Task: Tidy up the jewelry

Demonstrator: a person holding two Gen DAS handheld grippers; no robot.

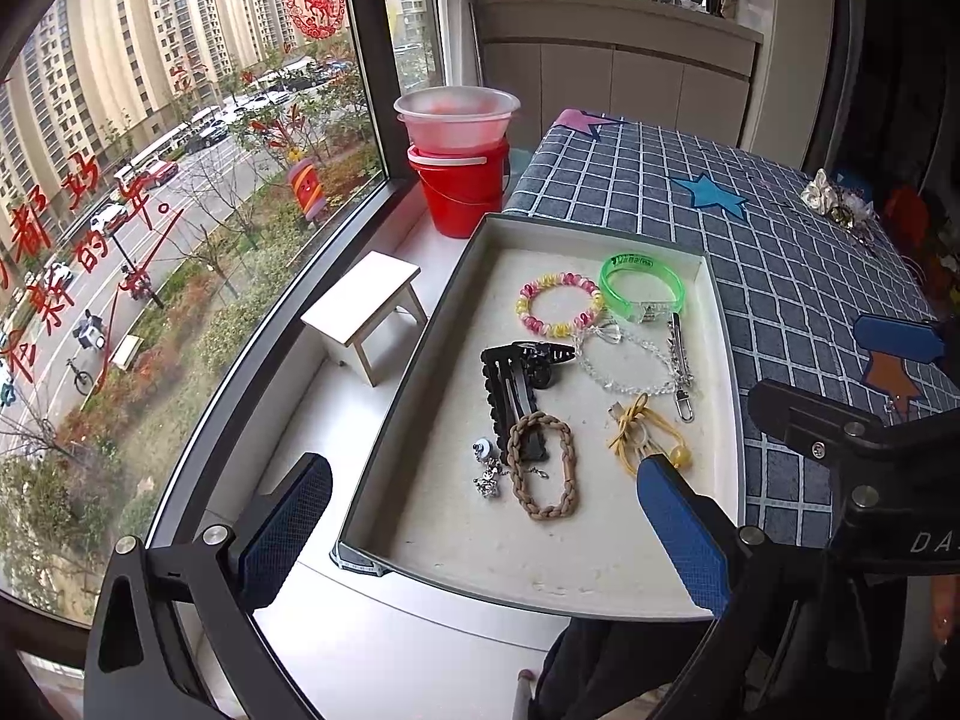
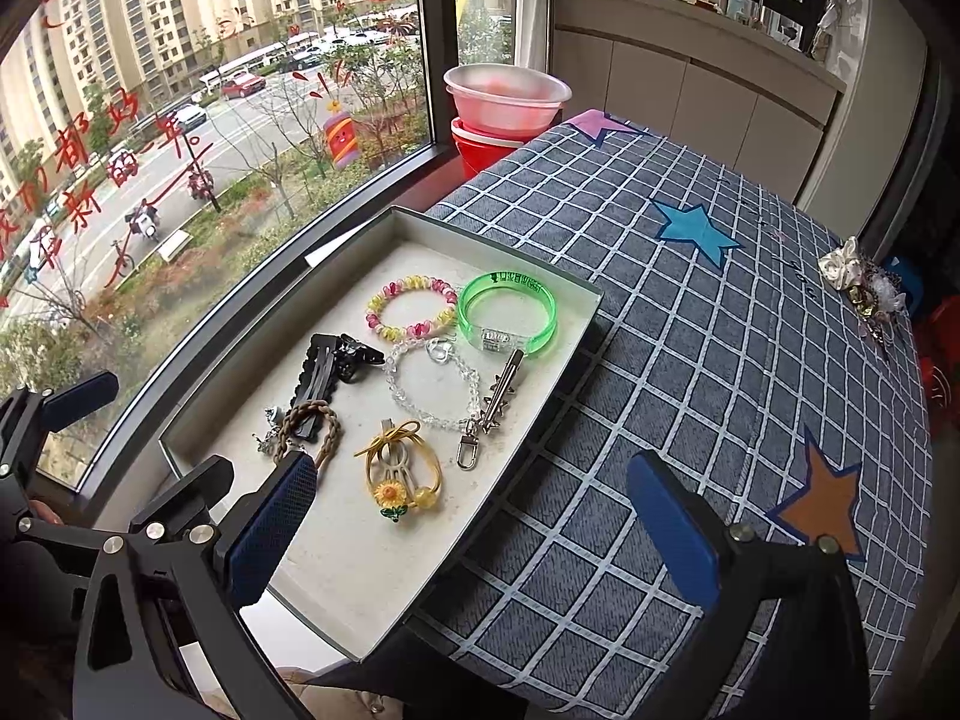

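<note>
Soft, even daylight enters through the window (image 1: 180,210) at nine to eleven o'clock in both views, casting only faint shadows. Focus is sharp at centre. Fisheye distortion bows straight lines near the edges, and the corners fall into dark vignette.

A shallow white tray (image 2: 198,402) lies on the table's edge with jewelry flat inside: a green bangle (image 2: 507,312) just beside a pink-and-yellow bead bracelet (image 2: 411,307) at the far end. Nearer lie a clear bead bracelet (image 2: 432,387), black hair clips (image 2: 327,375), a braided brown band (image 2: 309,429) and a yellow sunflower tie (image 2: 399,471).
</note>
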